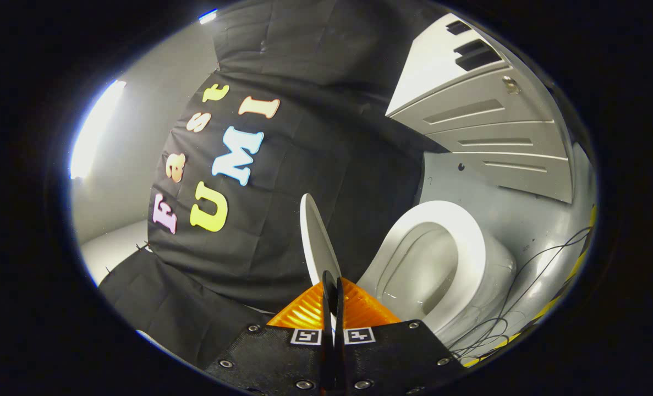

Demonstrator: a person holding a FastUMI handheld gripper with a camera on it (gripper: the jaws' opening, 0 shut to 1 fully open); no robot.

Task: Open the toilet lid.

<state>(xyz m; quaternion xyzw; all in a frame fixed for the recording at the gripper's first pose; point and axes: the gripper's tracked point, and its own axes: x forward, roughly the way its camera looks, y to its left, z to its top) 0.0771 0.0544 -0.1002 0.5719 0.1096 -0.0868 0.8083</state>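
Between the nearly closed fingers of the gripper point(332, 289), the toilet lid point(316, 236) stands raised, pinched; bowl point(442, 258) exposed, release remains.

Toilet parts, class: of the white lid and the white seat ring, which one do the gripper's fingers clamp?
The thin white oval lid, raised on edge. The gripper pinches its rim; the white seat ring lies untouched beside.

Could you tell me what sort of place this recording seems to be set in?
Probably a mock bathroom in a booth: a white toilet with its lid raised, gripped between the fingers, and a pale drawer cabinet beyond it.
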